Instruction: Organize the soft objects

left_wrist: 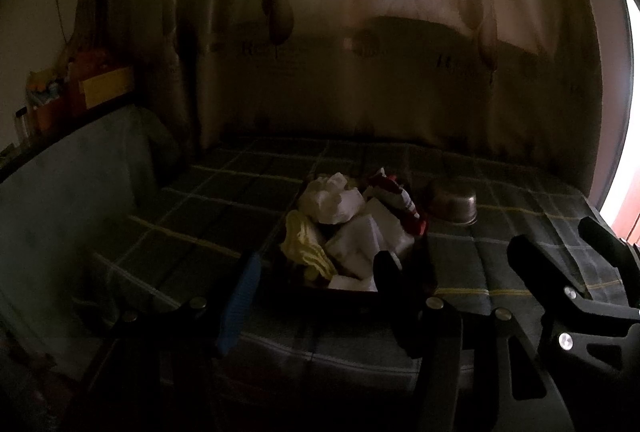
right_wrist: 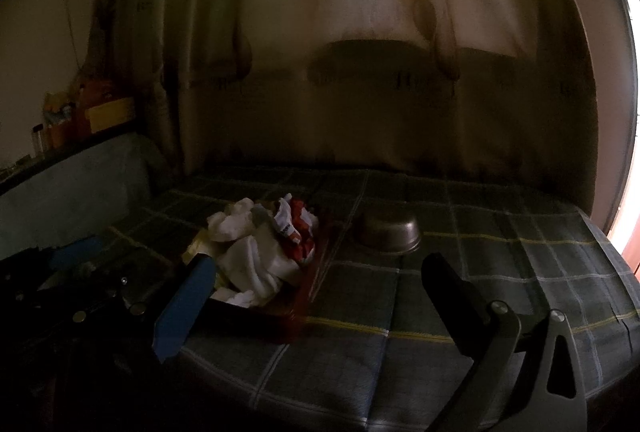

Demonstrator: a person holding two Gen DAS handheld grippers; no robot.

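A dark tray [left_wrist: 424, 264] on the plaid-covered bed holds a pile of soft cloths: white pieces [left_wrist: 332, 200], a yellow one [left_wrist: 304, 244] and a red-and-white one [left_wrist: 396, 200]. The pile also shows in the right wrist view [right_wrist: 256, 248], in the tray [right_wrist: 316, 264]. My left gripper [left_wrist: 316, 296] is open and empty, its fingers either side of the tray's near edge. My right gripper [right_wrist: 312, 292] is open and empty, just right of the tray; it also shows in the left wrist view [left_wrist: 560, 252].
An upturned metal bowl [left_wrist: 454, 202] sits right of the tray, also in the right wrist view [right_wrist: 390, 230]. A grey cushion [left_wrist: 72, 184] lies at the left. A curtain [left_wrist: 360, 52] hangs behind. A shelf of clutter [left_wrist: 80, 88] is far left.
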